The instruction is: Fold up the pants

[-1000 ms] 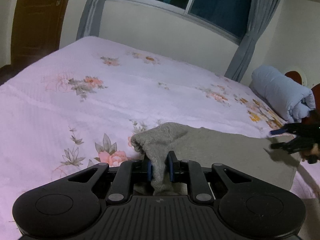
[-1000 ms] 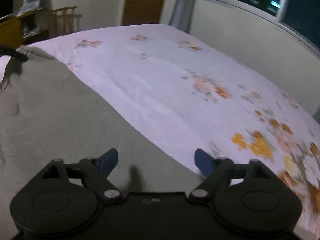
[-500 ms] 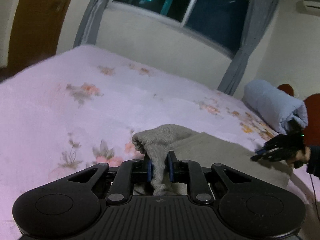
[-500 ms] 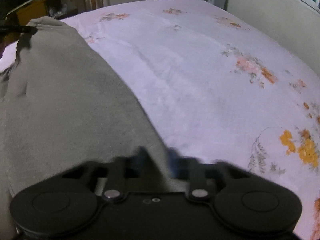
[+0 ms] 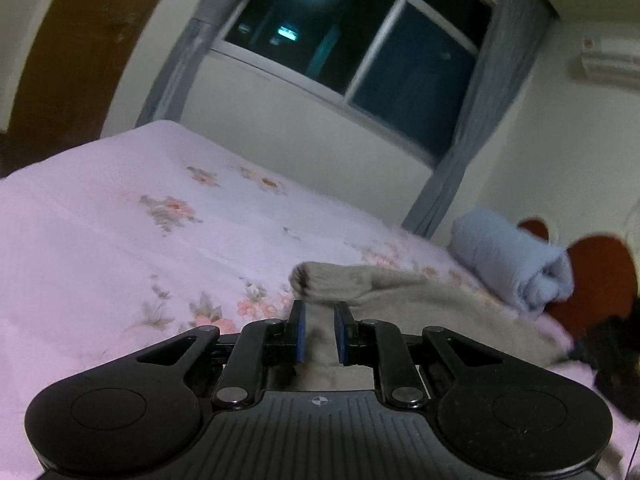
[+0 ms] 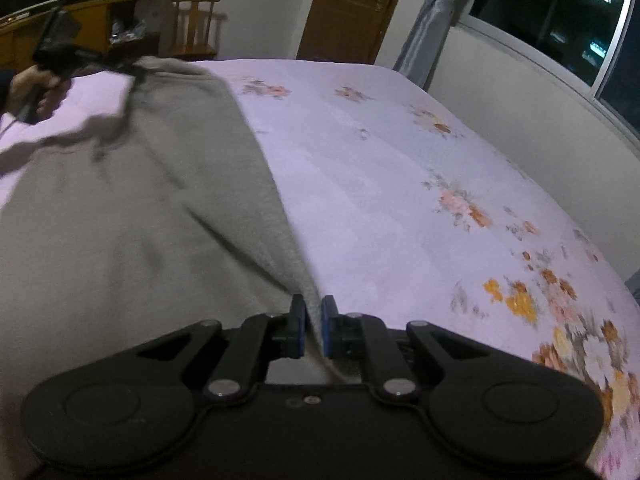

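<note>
Grey pants are held up over a pink floral bed. My left gripper is shut on one bunched end of the pants, lifted above the sheet. My right gripper is shut on the far edge of the pants, with the fabric stretched between the two grippers. The left gripper also shows in the right wrist view, held in a hand at the upper left. The right gripper is a dark blur at the right edge of the left wrist view.
A rolled light-blue blanket lies at the head of the bed by a red headboard. A window with grey curtains runs along the far wall. A wooden door, a chair and a desk stand beyond the bed.
My right gripper went from open to shut on the edge of the pants. Both grippers then rose, lifting the pants off the bed, and both views tilted upward.
</note>
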{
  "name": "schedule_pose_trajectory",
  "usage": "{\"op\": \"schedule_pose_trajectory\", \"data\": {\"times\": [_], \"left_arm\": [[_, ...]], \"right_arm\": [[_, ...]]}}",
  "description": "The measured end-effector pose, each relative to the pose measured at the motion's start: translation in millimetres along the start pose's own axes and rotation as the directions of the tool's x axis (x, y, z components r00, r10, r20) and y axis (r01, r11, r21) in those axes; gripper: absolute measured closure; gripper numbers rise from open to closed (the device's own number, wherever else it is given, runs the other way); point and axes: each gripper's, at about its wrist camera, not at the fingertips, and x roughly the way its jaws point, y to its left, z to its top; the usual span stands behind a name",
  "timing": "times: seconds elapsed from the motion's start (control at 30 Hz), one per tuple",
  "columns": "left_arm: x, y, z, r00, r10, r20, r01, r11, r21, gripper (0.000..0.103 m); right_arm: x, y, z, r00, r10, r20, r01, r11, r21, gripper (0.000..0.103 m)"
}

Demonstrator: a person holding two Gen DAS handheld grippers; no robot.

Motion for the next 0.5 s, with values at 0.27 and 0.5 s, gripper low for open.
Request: {"op": "schedule_pose_trajectory", "data": {"times": [0.27, 0.5], "left_arm": [[-52, -16, -49, 0.992, 0.055, -0.11, -0.081, 0.966, -0.246, 0.087], [2, -56, -7, 0.971, 0.145, -0.189, -0.188, 0.954, -0.232, 0.004]], "right_arm": [[-29, 141, -49, 0.999, 0.019, -0.047, -0.022, 0.997, -0.077, 0.103], [-20, 151, -47, 0.999, 0.021, 0.033, -0.022, 0.999, 0.042, 0.103]]}}
